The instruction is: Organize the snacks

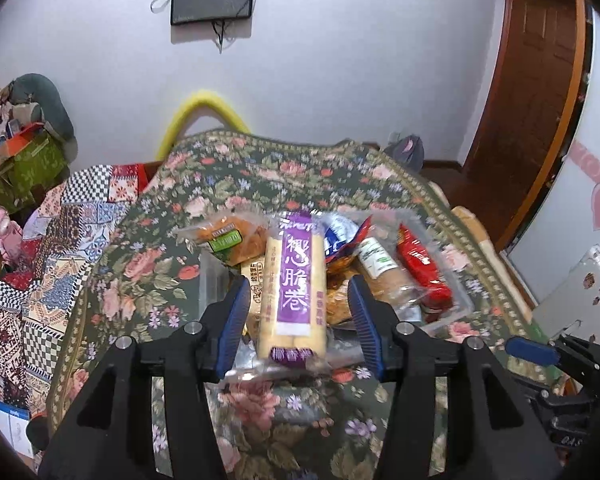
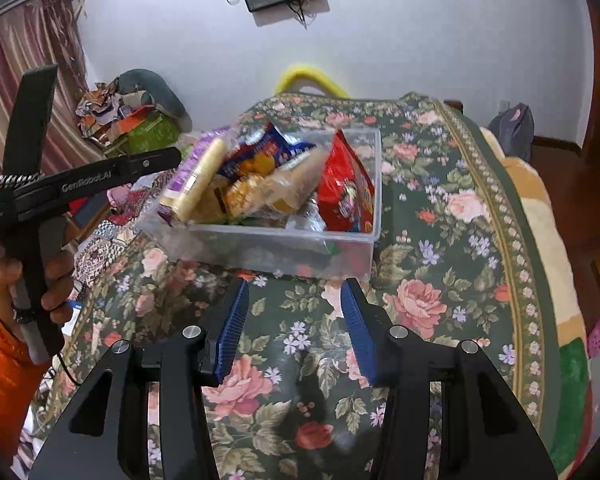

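A clear plastic bin full of snack packs sits on the floral bedspread. My left gripper is open, its blue pads on either side of a purple-and-cream wafer roll pack without touching it; the pack lies across the bin's near rim. It also shows in the right wrist view at the bin's left end. A red snack bag stands at the bin's right end, and a blue bag and clear-wrapped pastries lie between. My right gripper is open and empty, just in front of the bin.
The floral bedspread covers the bed. A patchwork quilt lies on the left. A green box with clutter stands far left. A dark bag sits on the floor by the wall, near a wooden door.
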Action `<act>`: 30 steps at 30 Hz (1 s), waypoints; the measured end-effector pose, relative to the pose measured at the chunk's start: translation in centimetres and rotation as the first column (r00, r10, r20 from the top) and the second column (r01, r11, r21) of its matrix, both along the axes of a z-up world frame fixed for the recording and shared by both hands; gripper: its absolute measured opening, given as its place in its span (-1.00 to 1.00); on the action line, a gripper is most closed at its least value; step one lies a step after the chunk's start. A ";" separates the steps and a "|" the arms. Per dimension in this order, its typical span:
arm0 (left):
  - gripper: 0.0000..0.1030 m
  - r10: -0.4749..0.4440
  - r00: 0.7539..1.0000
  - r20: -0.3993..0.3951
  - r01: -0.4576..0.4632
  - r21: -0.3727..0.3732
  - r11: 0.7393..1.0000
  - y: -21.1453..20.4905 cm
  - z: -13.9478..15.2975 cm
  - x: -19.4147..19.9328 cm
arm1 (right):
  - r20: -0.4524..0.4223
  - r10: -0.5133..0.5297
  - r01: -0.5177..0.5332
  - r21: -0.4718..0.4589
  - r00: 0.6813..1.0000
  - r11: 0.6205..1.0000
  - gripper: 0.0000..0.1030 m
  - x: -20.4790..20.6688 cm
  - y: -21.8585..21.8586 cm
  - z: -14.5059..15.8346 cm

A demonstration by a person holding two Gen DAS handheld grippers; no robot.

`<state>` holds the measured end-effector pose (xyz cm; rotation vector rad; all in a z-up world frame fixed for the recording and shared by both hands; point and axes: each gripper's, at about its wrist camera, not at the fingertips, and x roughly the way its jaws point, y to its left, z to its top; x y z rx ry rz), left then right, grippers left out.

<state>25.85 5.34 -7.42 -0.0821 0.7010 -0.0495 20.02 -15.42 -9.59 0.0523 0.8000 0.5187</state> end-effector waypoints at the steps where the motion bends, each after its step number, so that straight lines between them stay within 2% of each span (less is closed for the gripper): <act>1: -0.02 -0.003 1.000 0.015 0.003 -0.006 1.000 0.0 0.6 -0.8 | 0.016 -0.001 0.001 0.000 1.000 1.000 -0.13 -0.4 0.0 0.6; 8: -0.02 -0.007 0.989 0.149 0.009 -0.016 1.000 -0.9 5.3 -7.0 | 0.172 -0.010 0.011 -0.004 0.985 1.000 -0.13 -3.8 -0.1 5.6; 12: 0.07 -0.006 0.970 0.242 0.007 -0.006 1.000 -1.6 7.8 -11.1 | 0.266 -0.027 0.029 -0.002 0.964 1.000 0.00 -6.2 -0.1 8.3; 18: 0.21 0.018 0.941 0.337 -0.023 0.011 1.000 -2.4 9.9 -15.6 | 0.366 -0.036 0.033 0.014 0.930 0.999 0.04 -9.2 0.0 11.3; 24: 0.34 0.035 0.921 0.388 -0.038 0.001 0.999 -3.0 10.7 -18.9 | 0.457 -0.057 0.048 0.033 0.887 0.998 0.30 -12.1 0.2 13.4; 30: 0.51 0.047 0.909 0.414 -0.053 0.005 0.999 -3.4 10.8 -20.8 | 0.495 -0.076 0.059 0.050 0.866 0.997 0.62 -13.2 0.4 13.7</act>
